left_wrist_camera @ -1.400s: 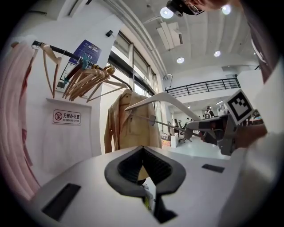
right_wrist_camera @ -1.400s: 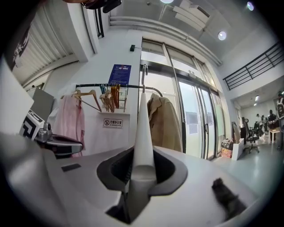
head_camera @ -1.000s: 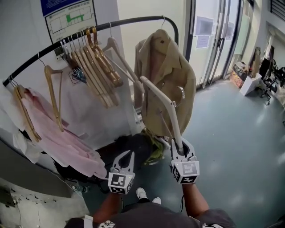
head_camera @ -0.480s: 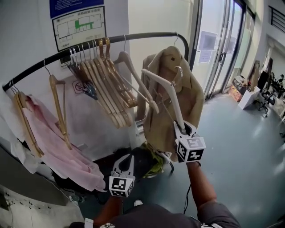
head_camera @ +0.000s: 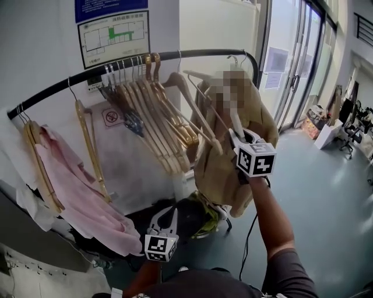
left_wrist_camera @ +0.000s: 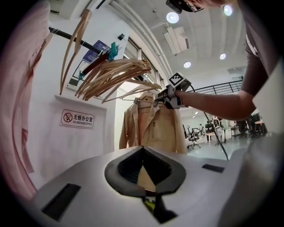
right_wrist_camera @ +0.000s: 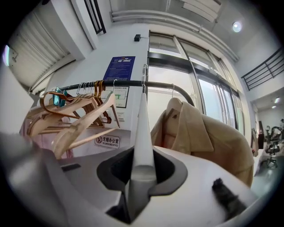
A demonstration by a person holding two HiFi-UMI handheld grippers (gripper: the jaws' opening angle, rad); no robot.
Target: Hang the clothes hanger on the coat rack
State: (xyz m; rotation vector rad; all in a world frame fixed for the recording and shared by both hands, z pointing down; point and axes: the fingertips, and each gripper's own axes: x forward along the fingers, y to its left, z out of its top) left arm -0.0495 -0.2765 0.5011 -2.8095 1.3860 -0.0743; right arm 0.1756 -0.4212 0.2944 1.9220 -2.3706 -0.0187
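Up came the right gripper, jaws clamped on the white hanger, carrying its hook to the rail between the wooden hangers and the coat, so hooking on looked next, while the left gripper idled low, jaws together, empty.

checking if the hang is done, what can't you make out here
Hook of the white hanger: head view, a mosaic patch covers it; right gripper view, thin and overlapping the rail, so on or off cannot be told.
Print on the blue notice: head view, cut by the top edge; right gripper view, too small.
Collar of the beige jacket: head view, same patch.
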